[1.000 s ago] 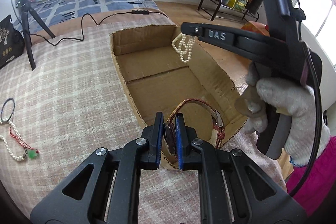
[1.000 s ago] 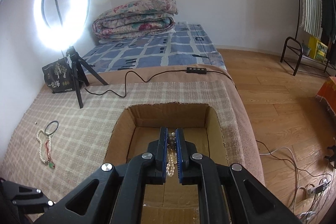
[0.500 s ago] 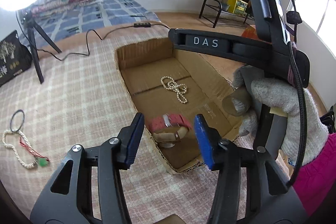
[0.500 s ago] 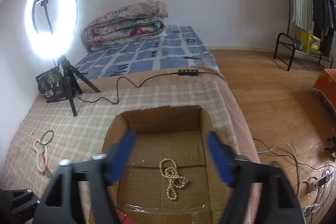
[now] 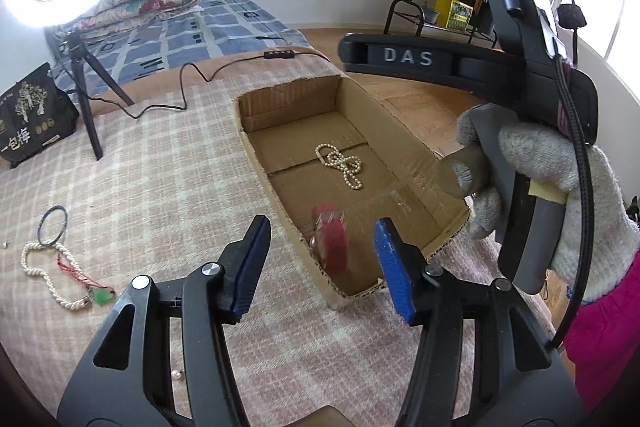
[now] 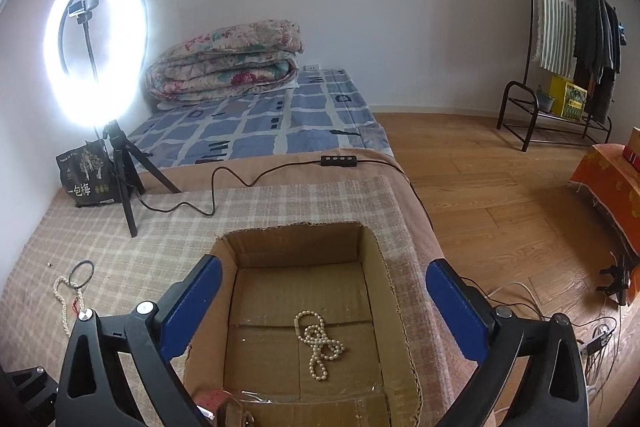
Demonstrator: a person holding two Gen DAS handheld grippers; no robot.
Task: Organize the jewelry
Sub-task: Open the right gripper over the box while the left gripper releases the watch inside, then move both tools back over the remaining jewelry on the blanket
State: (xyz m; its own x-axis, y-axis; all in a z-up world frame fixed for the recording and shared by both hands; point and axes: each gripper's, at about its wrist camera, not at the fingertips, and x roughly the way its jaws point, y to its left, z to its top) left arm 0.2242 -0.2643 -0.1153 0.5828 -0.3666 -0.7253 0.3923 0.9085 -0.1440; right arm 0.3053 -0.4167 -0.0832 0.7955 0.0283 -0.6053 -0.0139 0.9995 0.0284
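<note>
An open cardboard box [image 5: 404, 131] sits on the checked blanket. A white pearl necklace [image 5: 342, 165] lies on the box floor, also in the right wrist view [image 6: 318, 343]. A red-strapped watch [image 5: 330, 241] lies at the near end of the box, blurred. My left gripper [image 5: 320, 263] is open and empty just above the watch. My right gripper [image 6: 320, 311] is open and empty above the box [image 6: 376, 259]; its body shows in the left wrist view [image 5: 520, 67]. A bead necklace with a green pendant [image 5: 60, 279] and a black ring [image 5: 52, 225] lie on the blanket at left.
A ring light on a tripod [image 6: 96, 43] stands at the back left beside a black bag [image 6: 86, 175]. Its cable [image 6: 240, 183] runs across the blanket behind the box. The bed's edge drops to the wooden floor [image 6: 500, 211] on the right.
Both grippers opened. The left one released the watch into the box, and the right one dropped the pearl necklace onto the box floor. Both then pulled back and up.
</note>
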